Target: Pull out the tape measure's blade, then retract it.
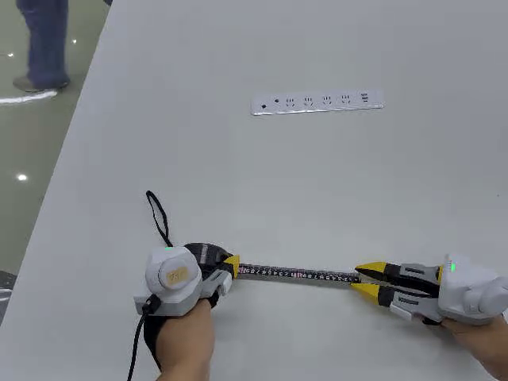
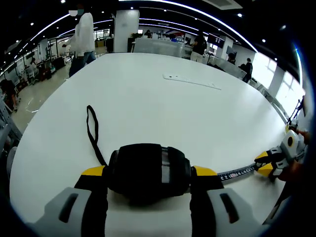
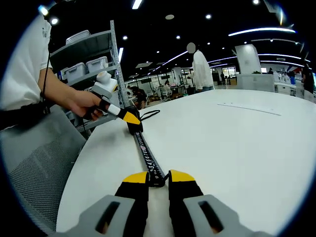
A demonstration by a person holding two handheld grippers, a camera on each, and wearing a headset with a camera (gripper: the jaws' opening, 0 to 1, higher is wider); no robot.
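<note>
A black tape measure case [image 2: 149, 170] sits on the white table, clamped between the yellow-tipped jaws of my left gripper [image 2: 148, 172]. In the head view the case [image 1: 205, 257] lies at the lower left with my left gripper [image 1: 225, 268] on it. Its black wrist strap [image 1: 158, 217] trails away over the table. The blade [image 1: 298, 275] runs flat from the case to the right, where my right gripper [image 1: 367, 279] is shut on its end. In the right gripper view the blade [image 3: 146, 155] stretches away from my right gripper [image 3: 157, 177] toward the case [image 3: 134, 126].
A white power strip [image 1: 317, 103] lies farther back on the table. The table's left edge runs diagonally at the left, with floor beyond. A person's legs [image 1: 44, 44] stand at the far left. Shelving [image 3: 89, 59] with bins shows behind in the right gripper view.
</note>
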